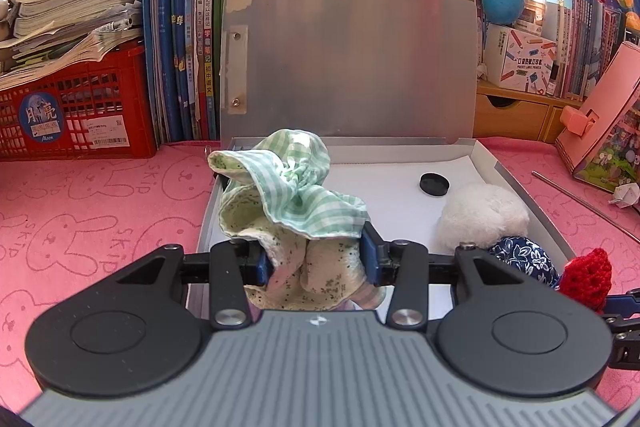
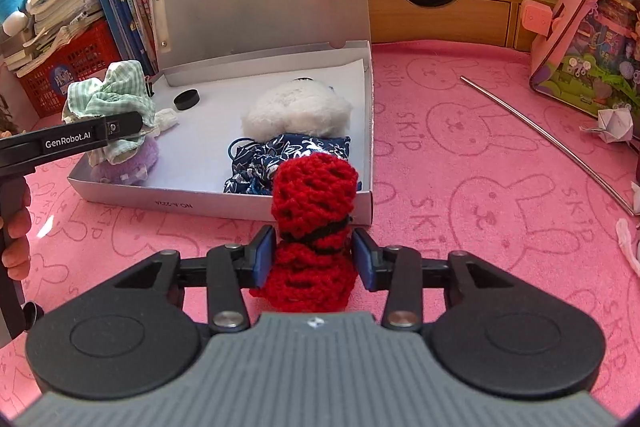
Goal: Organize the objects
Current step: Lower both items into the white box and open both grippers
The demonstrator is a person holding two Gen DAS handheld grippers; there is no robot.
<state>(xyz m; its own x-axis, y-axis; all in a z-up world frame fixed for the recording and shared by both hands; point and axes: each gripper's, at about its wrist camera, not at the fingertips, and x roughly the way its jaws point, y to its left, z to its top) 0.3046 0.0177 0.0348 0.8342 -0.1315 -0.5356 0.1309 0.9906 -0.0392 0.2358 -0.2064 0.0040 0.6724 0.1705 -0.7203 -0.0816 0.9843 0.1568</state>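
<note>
A grey cardboard box [image 2: 220,205] lies lid-up on the pink bunny mat. Inside it are a white plush [image 2: 296,111], a blue floral pouch [image 2: 280,155], a black round cap [image 2: 187,99] and a purple plush [image 2: 132,163] at the near left corner. My left gripper [image 1: 316,251] is shut on a bunched green checked cloth [image 1: 296,195], held over the box's left side above the purple plush. My right gripper [image 2: 314,255] is shut on a red knitted piece [image 2: 312,195] with a black band, upright just outside the box's near wall in front of the pouch.
A thin metal rod [image 2: 540,139] lies on the mat right of the box, with a pink gift bag [image 2: 592,27] and crumpled white paper [image 2: 616,123] beyond it. Books, a red crate [image 1: 76,107] and wooden drawers [image 2: 440,15] line the back. A hand [image 2: 16,227] holds the left gripper.
</note>
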